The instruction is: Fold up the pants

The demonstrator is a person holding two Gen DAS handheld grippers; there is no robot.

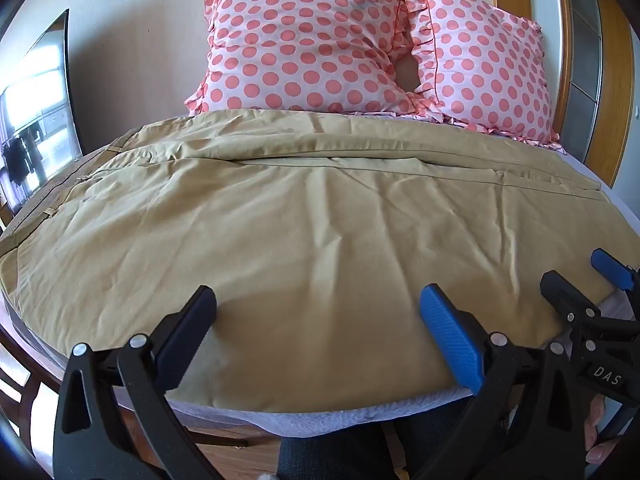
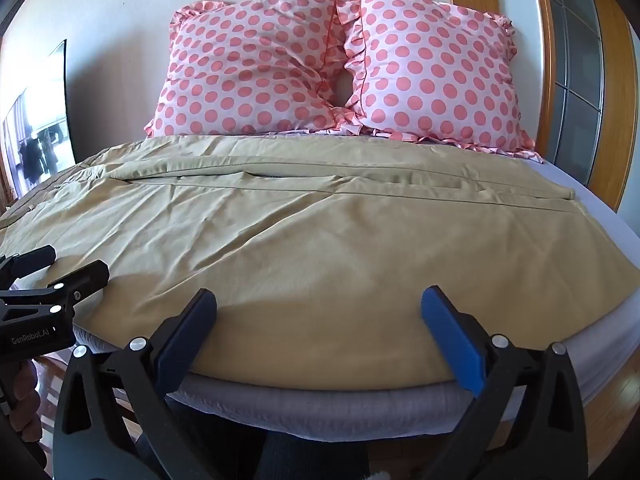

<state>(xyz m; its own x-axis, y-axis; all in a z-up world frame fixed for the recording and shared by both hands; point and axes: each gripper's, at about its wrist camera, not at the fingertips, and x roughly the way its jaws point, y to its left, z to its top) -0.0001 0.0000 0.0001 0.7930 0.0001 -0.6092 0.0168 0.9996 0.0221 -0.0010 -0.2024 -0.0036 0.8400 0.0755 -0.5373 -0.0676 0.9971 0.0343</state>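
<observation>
Both grippers, left point(image 1: 318, 322) and right point(image 2: 318, 320), are held with fingers wide, nothing gripped, over the near hem of one pair of tan pants point(image 1: 312, 216) spread across the bed point(image 2: 320, 404). Two dotted pillows point(image 2: 256, 68) are propped at the far end; the waistband is cut off at left.

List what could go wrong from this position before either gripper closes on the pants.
1. The khaki pants lie wrinkled, one leg over the other; a pinch at the near edge may take only the top layer.
2. That edge lies close to the bed's front rim, so the open right gripper might catch the grey sheet too.
3. The left gripper, also open, sits near the right one; uneven grasps may skew the fold.
</observation>
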